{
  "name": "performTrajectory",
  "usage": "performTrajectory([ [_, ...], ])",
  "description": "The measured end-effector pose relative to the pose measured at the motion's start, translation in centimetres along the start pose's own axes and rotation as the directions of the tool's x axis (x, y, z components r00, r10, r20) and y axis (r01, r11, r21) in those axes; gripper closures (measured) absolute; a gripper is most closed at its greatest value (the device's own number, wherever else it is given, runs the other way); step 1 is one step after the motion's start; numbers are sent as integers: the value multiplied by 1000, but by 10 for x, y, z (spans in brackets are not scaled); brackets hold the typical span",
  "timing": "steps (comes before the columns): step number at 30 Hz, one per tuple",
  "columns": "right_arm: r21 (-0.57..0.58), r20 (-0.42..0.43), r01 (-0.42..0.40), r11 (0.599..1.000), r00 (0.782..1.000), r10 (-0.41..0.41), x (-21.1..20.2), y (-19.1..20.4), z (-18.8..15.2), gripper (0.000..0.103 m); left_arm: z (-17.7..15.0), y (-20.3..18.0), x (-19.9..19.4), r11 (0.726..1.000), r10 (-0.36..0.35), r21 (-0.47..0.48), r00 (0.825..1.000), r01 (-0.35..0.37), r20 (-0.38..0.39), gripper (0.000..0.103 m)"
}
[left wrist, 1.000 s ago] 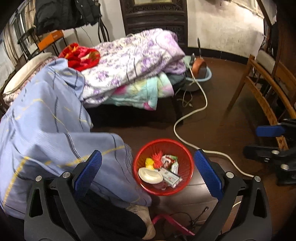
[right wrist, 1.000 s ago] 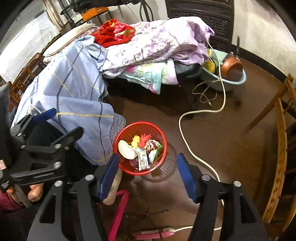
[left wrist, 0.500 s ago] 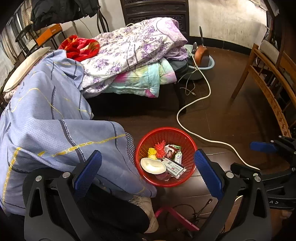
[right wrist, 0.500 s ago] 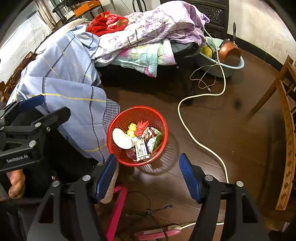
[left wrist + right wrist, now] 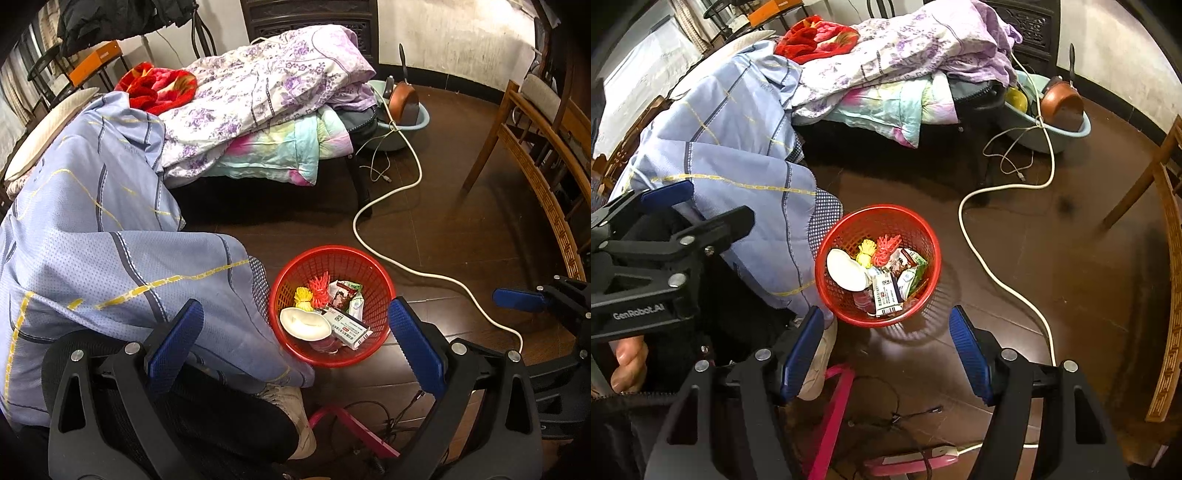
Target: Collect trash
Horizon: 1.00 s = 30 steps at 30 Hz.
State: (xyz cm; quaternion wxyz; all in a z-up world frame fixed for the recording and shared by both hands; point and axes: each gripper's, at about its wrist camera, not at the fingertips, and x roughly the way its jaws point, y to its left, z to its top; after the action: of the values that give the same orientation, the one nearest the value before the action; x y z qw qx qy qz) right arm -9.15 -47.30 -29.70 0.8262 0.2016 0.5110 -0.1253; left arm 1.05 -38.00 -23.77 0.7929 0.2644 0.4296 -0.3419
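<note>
Left wrist view: my left hand-held gripper (image 5: 295, 343) hangs wide open over the floor (image 5: 461, 229), gripping nothing. The red basket (image 5: 330, 258) stands between its blue pads, near me, touching the blue sheet (image 5: 110, 258) on its left. Trash (image 5: 325, 314) lies inside: a white cup, a carton, wrappers, red and yellow bits. A white cable (image 5: 384, 199) runs past on the right. My right hand-held gripper (image 5: 524, 300) shows at the right edge.

Right wrist view: my right hand-held gripper (image 5: 886, 354) is wide open too, empty, with the basket (image 5: 879, 218) just beyond its pads. The trash (image 5: 882, 277) sits inside. My left hand-held gripper (image 5: 698, 210) juts in from the left. A basin (image 5: 1052, 140) sits far right.
</note>
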Motion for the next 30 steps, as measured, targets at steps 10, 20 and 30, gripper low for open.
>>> performTrajectory([
  [10,-11,4,-10,1000,1000,10,-2,5,2,33,-1,2,1,1000,-2,-6,1000,2,-6,7],
  [20,-13,3,-11,1000,1000,11,-2,6,1,33,0,3,2,1000,-4,-6,1000,4,-10,7],
  [30,-11,3,-12,1000,1000,12,-2,7,1,33,0,1,3,1000,-5,-7,1000,5,-11,7],
])
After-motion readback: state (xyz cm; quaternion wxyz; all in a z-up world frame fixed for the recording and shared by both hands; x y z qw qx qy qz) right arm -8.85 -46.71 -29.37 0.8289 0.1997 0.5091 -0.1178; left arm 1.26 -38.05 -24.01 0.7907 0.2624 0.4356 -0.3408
